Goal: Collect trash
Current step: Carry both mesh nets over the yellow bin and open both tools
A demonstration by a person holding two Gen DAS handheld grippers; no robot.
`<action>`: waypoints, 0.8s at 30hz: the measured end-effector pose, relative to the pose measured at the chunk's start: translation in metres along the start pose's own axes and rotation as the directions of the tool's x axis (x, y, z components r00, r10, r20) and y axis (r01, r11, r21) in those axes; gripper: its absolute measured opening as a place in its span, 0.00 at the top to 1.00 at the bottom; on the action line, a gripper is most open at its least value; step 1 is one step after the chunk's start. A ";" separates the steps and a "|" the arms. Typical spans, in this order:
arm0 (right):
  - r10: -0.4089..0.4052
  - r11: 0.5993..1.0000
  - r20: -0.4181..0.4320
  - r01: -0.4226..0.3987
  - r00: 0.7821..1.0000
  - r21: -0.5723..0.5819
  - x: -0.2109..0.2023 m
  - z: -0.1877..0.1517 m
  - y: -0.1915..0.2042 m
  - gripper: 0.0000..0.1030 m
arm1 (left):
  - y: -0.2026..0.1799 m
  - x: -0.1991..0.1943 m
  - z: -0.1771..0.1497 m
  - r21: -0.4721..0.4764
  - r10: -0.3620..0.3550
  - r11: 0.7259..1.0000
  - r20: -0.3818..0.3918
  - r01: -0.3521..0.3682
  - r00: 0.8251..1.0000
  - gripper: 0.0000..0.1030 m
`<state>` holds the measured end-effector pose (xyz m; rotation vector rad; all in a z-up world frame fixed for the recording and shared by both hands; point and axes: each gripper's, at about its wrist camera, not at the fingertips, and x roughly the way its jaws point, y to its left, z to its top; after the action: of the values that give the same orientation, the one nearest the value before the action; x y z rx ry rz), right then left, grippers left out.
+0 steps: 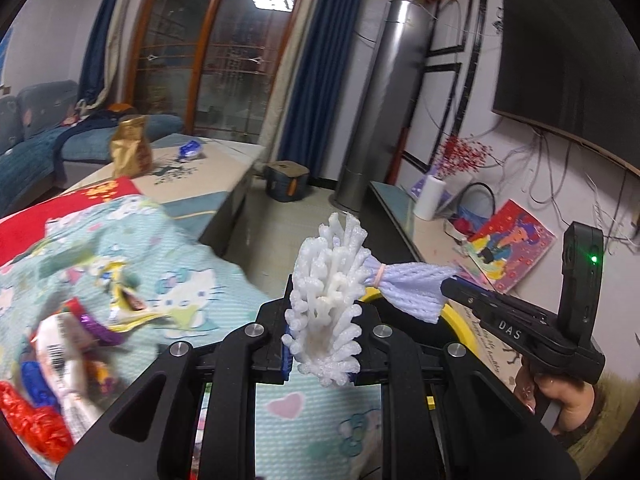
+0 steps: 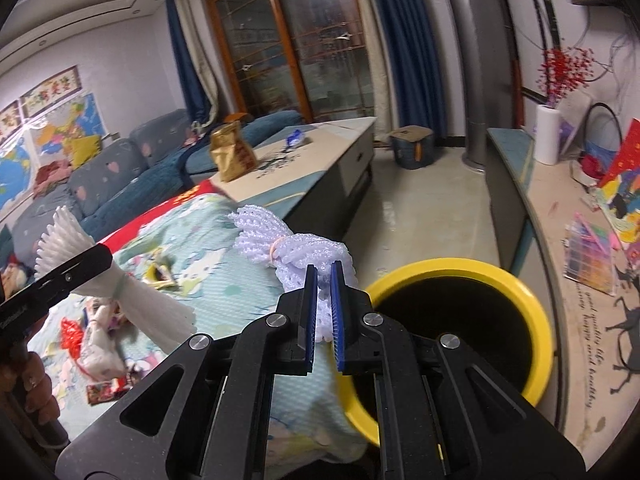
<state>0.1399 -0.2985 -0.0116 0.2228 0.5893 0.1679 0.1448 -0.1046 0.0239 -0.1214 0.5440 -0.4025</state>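
Wrappers (image 1: 72, 344) at lower left of left wrist view smeared by motion blur; print unreadable. Yellow-rimmed bin (image 2: 536, 320): inside black, contents cannot be told; near rim hidden behind right hand-held gripper (image 2: 324, 280). Blue packet (image 1: 191, 149) on far desk (image 1: 224, 184) too small to identify.

Left gripper (image 1: 320, 344): black two-finger tool, fingers pointing forward and somewhat downward; jaws drawn close, clamped on a white foam net (image 1: 328, 300) that fills the gap between them; the hand bearing it (image 2: 34, 384) shows at the left edge of the right wrist view, fingers wrapped round the grip. Right gripper (image 2: 324, 312): same build, angled downward; blue pads nearly together, pinching a pale purple foam net (image 2: 292, 252); its hand (image 1: 560, 396) curls round the handle, painted nails visible.
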 end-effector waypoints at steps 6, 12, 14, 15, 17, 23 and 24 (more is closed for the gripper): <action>-0.081 0.996 -0.016 0.081 0.997 0.024 -0.004 -0.003 -0.023 0.96 | -0.026 0.021 -0.002 0.035 -0.055 0.998 -0.022 0.055 0.998 0.82; -0.149 0.987 -0.045 0.152 0.988 0.055 -0.004 -0.007 -0.049 0.96 | -0.054 0.046 -0.006 0.066 -0.118 0.991 -0.042 0.120 0.992 0.82; -0.176 0.982 -0.054 0.179 0.983 0.064 -0.004 -0.009 -0.057 0.96 | -0.061 0.052 -0.007 0.074 -0.130 0.988 -0.046 0.133 0.990 0.82; -0.185 0.980 -0.058 0.188 0.981 0.068 -0.004 -0.009 -0.060 0.96 | -0.064 0.055 -0.008 0.077 -0.136 0.987 -0.049 0.139 0.990 0.82; -0.211 0.973 -0.075 0.217 0.975 0.079 -0.003 -0.010 -0.069 0.96 | -0.071 0.063 -0.009 0.083 -0.149 0.985 -0.056 0.153 0.987 0.82; -0.253 0.957 -0.128 0.268 0.959 0.112 0.003 -0.017 -0.094 0.96 | -0.088 0.087 -0.013 0.103 -0.167 0.979 -0.085 0.175 0.982 0.82; -0.257 0.955 -0.139 0.273 0.956 0.118 0.005 -0.019 -0.098 0.96 | -0.090 0.091 -0.014 0.104 -0.168 0.979 -0.091 0.177 0.982 0.82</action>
<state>0.1422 -0.3891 -0.0544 0.2637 0.7473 -0.1210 0.1778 -0.2233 -0.0121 -0.0444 0.5929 -0.6084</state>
